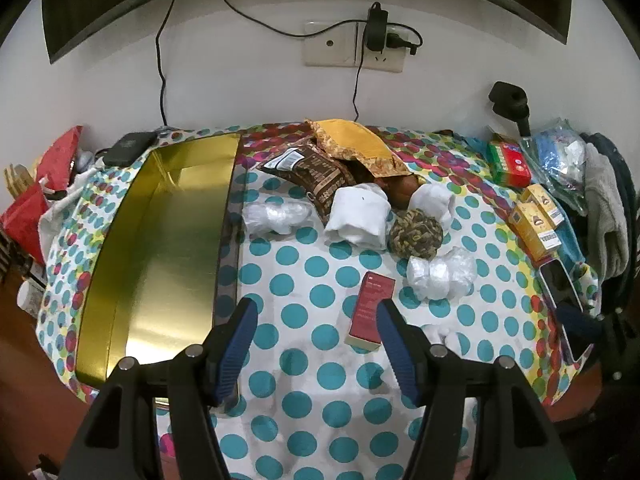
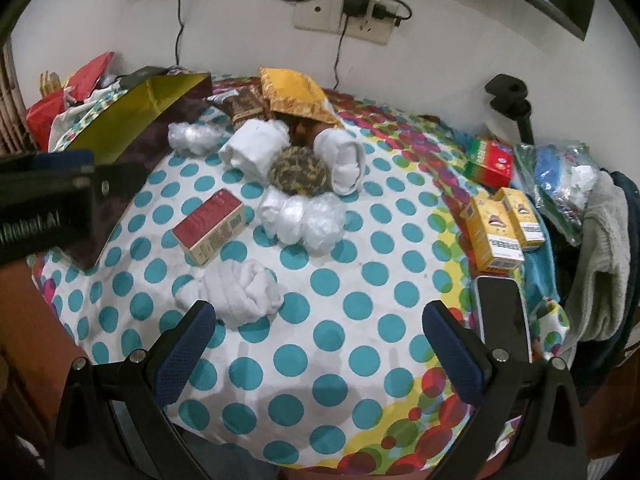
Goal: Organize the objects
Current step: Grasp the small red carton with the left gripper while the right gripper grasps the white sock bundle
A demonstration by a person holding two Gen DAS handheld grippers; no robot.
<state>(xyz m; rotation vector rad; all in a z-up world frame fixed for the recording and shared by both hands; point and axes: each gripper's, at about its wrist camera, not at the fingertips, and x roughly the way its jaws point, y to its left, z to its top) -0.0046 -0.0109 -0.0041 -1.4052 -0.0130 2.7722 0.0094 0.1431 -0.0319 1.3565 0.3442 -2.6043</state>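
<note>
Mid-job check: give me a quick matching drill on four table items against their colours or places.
Things:
1. open box
2. small upright-printed carton
3. braided ball
4. phone

Descriptions:
A. camouflage green and tan
B. gold inside, at the left of the table
C. red top, lying on its side
D. dark screen, at the right edge

Pairs: 1-B, 2-C, 3-A, 4-D

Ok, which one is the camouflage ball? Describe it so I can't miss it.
Start at the big gold box on the left of the dotted tablecloth, then look right to the cluster of white bundles. The camouflage ball sits among them, just right of the largest white roll: the only round, green-brown patterned thing there.
</note>
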